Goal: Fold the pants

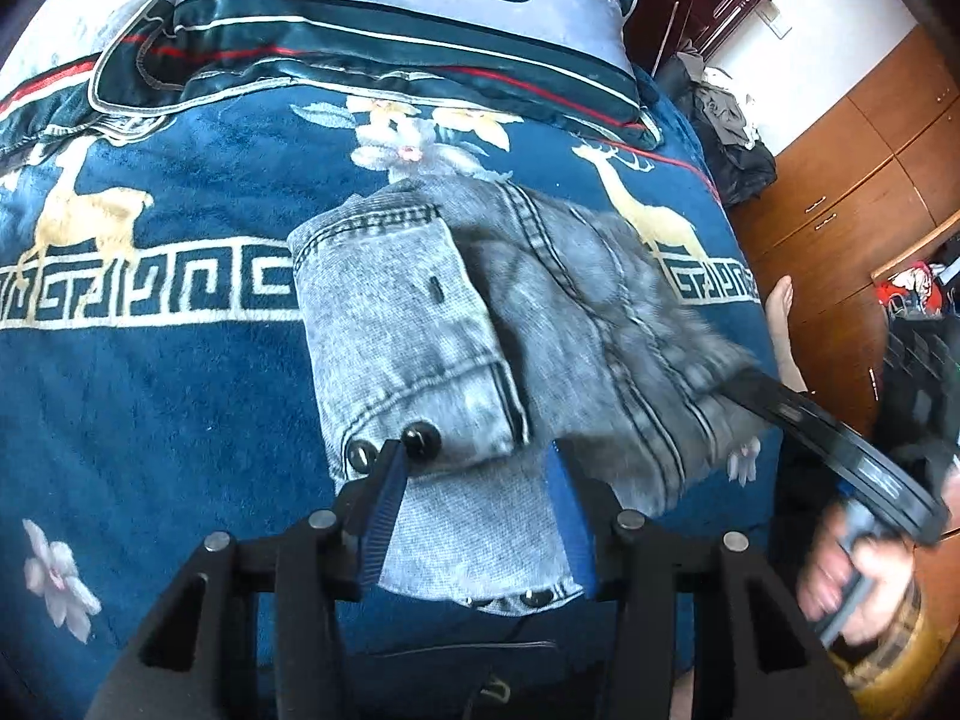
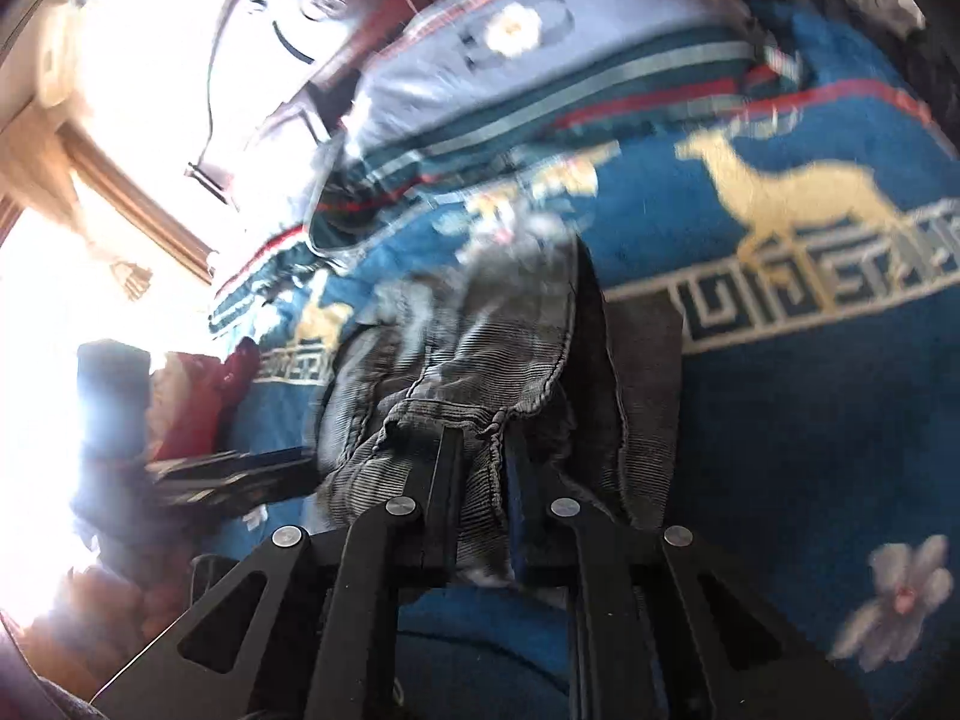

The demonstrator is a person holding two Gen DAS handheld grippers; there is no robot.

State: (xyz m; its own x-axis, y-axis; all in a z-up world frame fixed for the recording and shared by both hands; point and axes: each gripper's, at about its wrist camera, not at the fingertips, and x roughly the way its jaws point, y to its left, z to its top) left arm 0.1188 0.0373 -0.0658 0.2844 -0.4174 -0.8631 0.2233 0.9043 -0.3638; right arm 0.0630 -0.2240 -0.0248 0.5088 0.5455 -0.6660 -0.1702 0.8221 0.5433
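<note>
Gripping grey pants, right gripper; pillow lettering unreadable.

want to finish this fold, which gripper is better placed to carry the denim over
Right. The right gripper is already shut on the jeans edge, while the left gripper is open above the buttoned waistband.

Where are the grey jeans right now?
The grey jeans lie partly folded on the blue deer-pattern blanket, below the striped pillow. The left hand-held gripper is open over them; the right hand-held gripper pinches their right-side fabric.
</note>
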